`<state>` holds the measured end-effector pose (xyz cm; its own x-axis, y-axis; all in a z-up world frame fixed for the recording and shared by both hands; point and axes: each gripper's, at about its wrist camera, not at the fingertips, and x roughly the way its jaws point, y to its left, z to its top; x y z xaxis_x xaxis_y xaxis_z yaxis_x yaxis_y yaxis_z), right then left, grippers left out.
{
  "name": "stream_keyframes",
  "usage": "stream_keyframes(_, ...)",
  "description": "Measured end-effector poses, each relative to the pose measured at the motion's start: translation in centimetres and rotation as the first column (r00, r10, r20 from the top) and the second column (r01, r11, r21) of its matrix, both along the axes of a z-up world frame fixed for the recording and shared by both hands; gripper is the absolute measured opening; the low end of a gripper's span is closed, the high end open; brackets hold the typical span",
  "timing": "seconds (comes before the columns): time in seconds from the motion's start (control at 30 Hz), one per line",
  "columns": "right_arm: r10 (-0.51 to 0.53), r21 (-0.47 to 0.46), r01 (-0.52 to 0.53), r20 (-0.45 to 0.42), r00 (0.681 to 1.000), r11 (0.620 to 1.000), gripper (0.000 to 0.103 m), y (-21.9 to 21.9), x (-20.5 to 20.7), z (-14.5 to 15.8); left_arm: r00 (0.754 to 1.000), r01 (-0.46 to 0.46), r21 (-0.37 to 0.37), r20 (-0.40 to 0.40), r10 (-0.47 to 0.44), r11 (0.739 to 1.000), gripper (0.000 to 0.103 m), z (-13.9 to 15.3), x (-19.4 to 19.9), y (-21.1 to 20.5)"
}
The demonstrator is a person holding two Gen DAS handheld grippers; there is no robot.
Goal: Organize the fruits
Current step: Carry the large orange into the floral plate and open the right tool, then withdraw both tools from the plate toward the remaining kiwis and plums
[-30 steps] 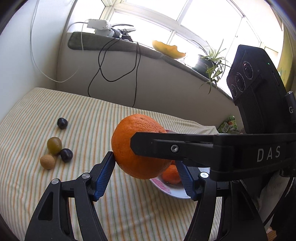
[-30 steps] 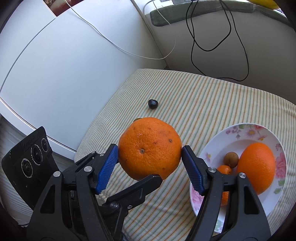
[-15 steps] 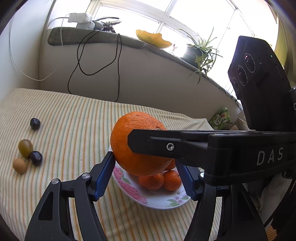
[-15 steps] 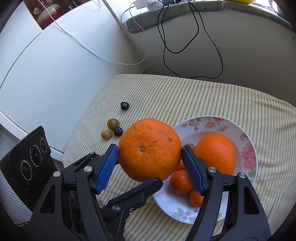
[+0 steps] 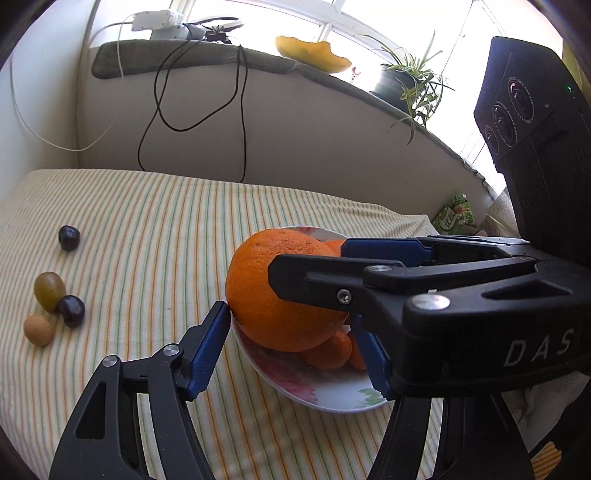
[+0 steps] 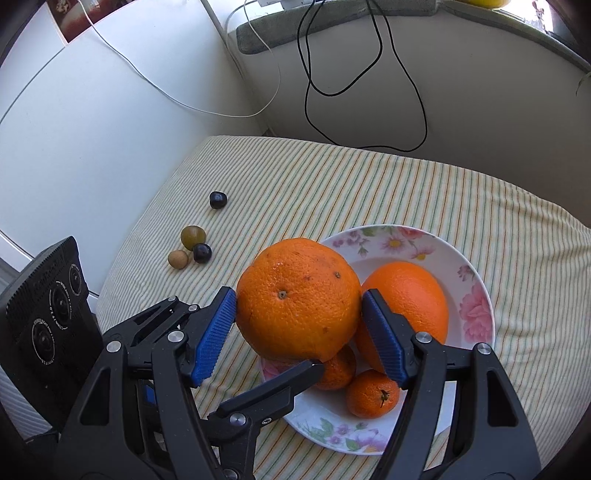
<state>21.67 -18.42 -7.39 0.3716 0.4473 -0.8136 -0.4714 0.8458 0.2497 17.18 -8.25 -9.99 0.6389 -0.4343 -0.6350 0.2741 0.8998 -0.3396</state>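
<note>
The big orange (image 6: pixel 297 297) is clamped from its sides by both the right gripper (image 6: pixel 298 332) and the left gripper (image 5: pixel 288 345), and it is held just over the near edge of the flowered plate (image 6: pixel 476 295), where another orange (image 6: pixel 410 295) and small tangerines (image 6: pixel 371 393) are lying.

Daylight floods in from a window (image 5: pixel 388 33) at twelve to two o'clock in the left wrist view, blowing the panes out to white and leaving the wall (image 5: pixel 295 129) beneath in soft shade. Both fisheye pictures are sharp and bright, though lines bow strongly toward dark, vignetted corners. A glossy highlight sits on the large orange (image 6: pixel 295 299), and fruit on the striped cloth (image 6: pixel 369 184) casts soft, short shadows.
</note>
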Motion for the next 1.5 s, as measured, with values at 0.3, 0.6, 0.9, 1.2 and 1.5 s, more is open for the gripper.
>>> stream_keyframes(0.3,-0.019,0.03,0.019,0.027,0.999,0.999,0.072,-0.6,0.1,1.1,0.999,0.005,0.011,0.054,-0.005,1.0,0.068,1.5,-1.3,0.2)
stream_keyframes(0.6,-0.02,0.033,0.018,0.056,0.998,0.999,0.072,-0.5,-0.9,1.8,0.997,-0.004,0.019,0.078,0.003,1.0,0.068,2.3,-2.7,0.5)
stream_keyframes(0.9,-0.056,0.069,0.05,0.09,0.994,0.996,0.079,-1.3,-1.5,2.7,0.994,-0.017,0.028,0.107,0.014,0.999,0.068,3.0,-4.3,1.7)
stream_keyframes(1.2,-0.087,0.106,0.073,0.135,0.987,0.992,0.083,-1.2,-2.8,3.3,0.993,-0.066,0.041,0.106,0.061,0.997,0.068,2.7,-5.4,4.3)
stream_keyframes(1.5,-0.076,0.134,0.044,0.242,0.967,0.99,0.097,0.3,-5.6,4.2,0.99,-0.113,0.077,0.099,0.105,0.991,0.068,1.7,-6.7,6.7)
